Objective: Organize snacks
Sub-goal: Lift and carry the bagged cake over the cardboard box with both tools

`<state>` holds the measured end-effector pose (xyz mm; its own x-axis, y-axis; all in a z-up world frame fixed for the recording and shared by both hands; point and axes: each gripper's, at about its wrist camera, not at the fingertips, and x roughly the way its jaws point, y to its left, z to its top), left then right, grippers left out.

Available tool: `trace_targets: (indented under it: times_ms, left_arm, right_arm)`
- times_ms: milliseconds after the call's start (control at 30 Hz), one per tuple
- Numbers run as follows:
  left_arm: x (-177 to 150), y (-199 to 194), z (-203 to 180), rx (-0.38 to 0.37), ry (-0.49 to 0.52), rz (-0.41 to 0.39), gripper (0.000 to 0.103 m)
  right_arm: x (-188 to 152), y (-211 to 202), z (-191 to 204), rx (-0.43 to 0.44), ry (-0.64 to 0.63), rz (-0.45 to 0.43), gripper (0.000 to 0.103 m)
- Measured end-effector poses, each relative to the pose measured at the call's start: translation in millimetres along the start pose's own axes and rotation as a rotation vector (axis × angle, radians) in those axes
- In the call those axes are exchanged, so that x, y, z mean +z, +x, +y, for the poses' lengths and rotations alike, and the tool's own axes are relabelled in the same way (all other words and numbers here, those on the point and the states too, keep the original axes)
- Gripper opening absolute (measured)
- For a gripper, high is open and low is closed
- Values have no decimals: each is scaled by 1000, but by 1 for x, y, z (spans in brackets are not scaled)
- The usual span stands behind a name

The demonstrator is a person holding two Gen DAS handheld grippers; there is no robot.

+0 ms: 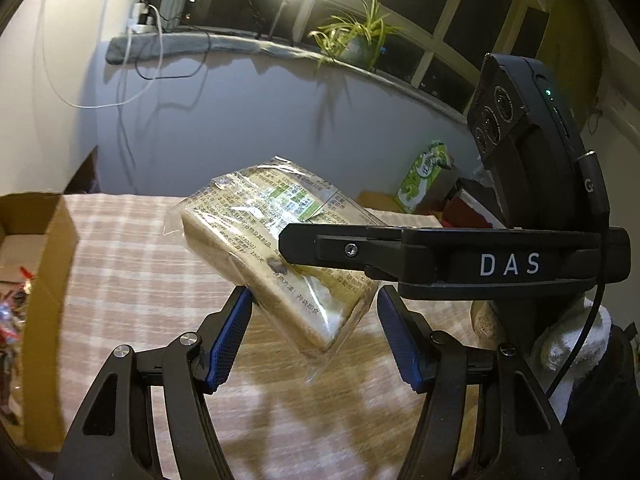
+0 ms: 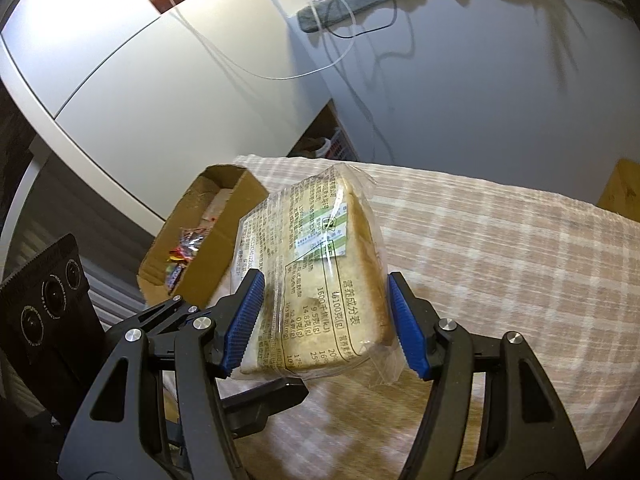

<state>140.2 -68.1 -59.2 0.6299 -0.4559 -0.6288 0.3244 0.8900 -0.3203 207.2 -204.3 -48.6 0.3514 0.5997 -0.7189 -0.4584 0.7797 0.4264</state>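
Note:
A clear-wrapped bread pack (image 1: 276,240) with printed text hangs in the air above the checked tablecloth. My left gripper (image 1: 314,336) has its blue pads on either side of the pack's lower end; the left pad touches it, the right pad (image 1: 394,340) stands slightly off. My right gripper (image 2: 326,320) holds the same pack (image 2: 320,264) between its blue pads, and its black finger (image 1: 360,250) crosses the pack in the left wrist view. A cardboard box (image 2: 208,240) with wrapped snacks inside stands at the table's left edge, also in the left wrist view (image 1: 48,280).
The table has a pink-and-white checked cloth (image 2: 500,264). A white cabinet (image 2: 140,80) stands behind the box. A green carton (image 1: 424,180) and a brown box (image 2: 622,192) lie beyond the far right of the table. A windowsill with a plant (image 1: 356,40) runs along the wall.

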Motion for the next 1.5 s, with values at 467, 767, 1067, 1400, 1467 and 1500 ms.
trace_targets:
  times_ms: [467,767,1067,1400,1467,1500]
  left_arm:
    - [-8,-50,68,87,-64,-63,64]
    - [-24,-80,125,165,-138,-84,64]
    - [-42,-105,162,245,-182,-99,62]
    - [-45,-109,180,328,-183,-103,61]
    - [-45,-107,183,357,-186,-97,61]
    - [-44,-105,186,378,-192,-91,60]
  right_arm:
    - [16,51,78,62,-83,25,65]
    - [22,106,134,109,-147,73,65]
    - [24,150,180,155,-189,123,65]
    - [28,175,203,149,-211,149,65]
    - [30,179,205,146,-206,150,65]
    - [31,179,204,150,-200,149,65]
